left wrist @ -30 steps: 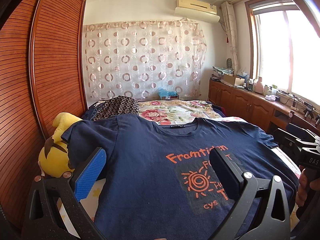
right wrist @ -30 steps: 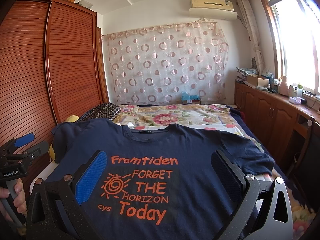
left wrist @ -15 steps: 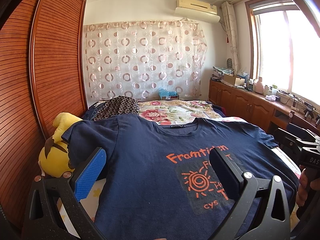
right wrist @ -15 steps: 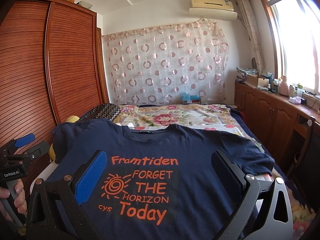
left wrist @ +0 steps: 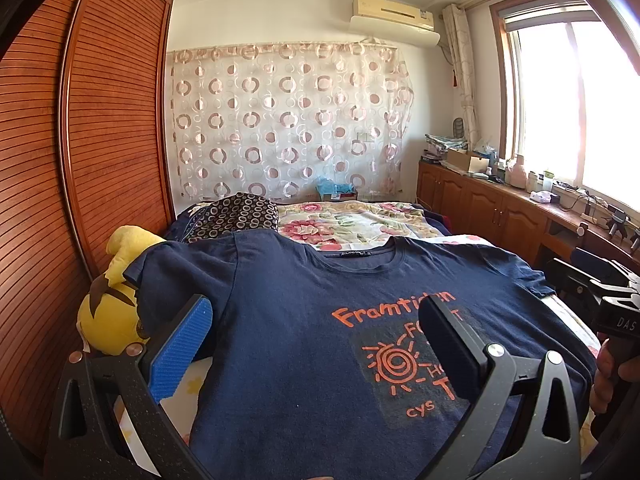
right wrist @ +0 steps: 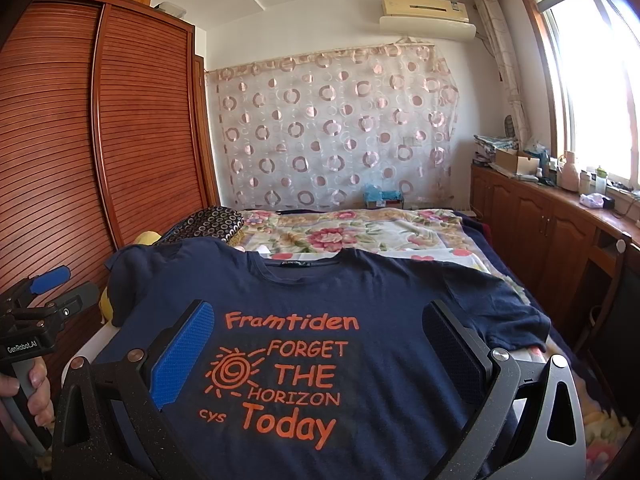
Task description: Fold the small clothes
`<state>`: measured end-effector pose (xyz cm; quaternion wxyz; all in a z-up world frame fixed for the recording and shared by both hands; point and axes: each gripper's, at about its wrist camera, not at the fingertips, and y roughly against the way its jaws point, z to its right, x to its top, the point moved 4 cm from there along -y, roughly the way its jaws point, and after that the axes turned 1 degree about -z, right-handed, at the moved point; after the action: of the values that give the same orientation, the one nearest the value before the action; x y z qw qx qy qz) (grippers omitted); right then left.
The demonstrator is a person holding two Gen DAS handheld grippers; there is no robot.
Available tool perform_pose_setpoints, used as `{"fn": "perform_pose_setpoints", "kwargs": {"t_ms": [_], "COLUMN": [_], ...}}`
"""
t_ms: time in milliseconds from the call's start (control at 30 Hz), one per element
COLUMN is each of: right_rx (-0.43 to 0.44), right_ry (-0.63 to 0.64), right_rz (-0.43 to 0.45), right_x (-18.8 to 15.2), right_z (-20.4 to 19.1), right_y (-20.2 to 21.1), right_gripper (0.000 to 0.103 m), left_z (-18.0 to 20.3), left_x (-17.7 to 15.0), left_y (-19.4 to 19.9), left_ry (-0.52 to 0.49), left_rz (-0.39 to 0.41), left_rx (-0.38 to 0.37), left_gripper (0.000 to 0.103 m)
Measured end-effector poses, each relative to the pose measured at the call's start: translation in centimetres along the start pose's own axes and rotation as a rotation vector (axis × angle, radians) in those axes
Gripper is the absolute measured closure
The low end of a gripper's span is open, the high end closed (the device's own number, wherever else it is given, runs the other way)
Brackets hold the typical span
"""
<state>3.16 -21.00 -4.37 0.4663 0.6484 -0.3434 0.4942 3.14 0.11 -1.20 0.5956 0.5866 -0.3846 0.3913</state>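
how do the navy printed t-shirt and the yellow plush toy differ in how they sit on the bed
The navy printed t-shirt lies spread flat, print up, across the bed; the yellow plush toy sits bunched at the edge beside the wooden wardrobe. The shirt's sleeve drapes over the toy, partly hiding it, while the shirt is in full view. Neither is gripped.

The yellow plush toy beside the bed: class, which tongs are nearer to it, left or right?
Left. The left tongs hang open just beside the yellow plush toy, by the T-shirt sleeve. The right tongs sit open over the print, further away.
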Motion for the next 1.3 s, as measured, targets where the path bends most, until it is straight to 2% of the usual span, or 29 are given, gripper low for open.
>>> {"fn": "perform_pose_setpoints", "kwargs": {"t_ms": [433,933,1300], "right_rx": [0.049,0.122,0.183], "right_ry": [0.020,0.082,0.124], "right_rz": [-0.045,-0.110,-0.212], "right_x": [-0.8,0.6,0.5], "right_z": [-0.5,-1.1,-1.9], "right_y": [-1.8,-4.8,-9.1], "right_gripper": [0.000,0.000,0.000], "left_z": [-2.8,-8.8,-15.4], "left_x": [-1.1,-2.7,-2.4], "left_y": [-1.4,-4.0,-7.0], "left_ry": [0.020,0.036,0.029], "left_rz": [-0.063,-0.156,-0.211], "left_rx": [0.027,0.066,0.091], "left_gripper": [0.000,0.000,0.000]}}
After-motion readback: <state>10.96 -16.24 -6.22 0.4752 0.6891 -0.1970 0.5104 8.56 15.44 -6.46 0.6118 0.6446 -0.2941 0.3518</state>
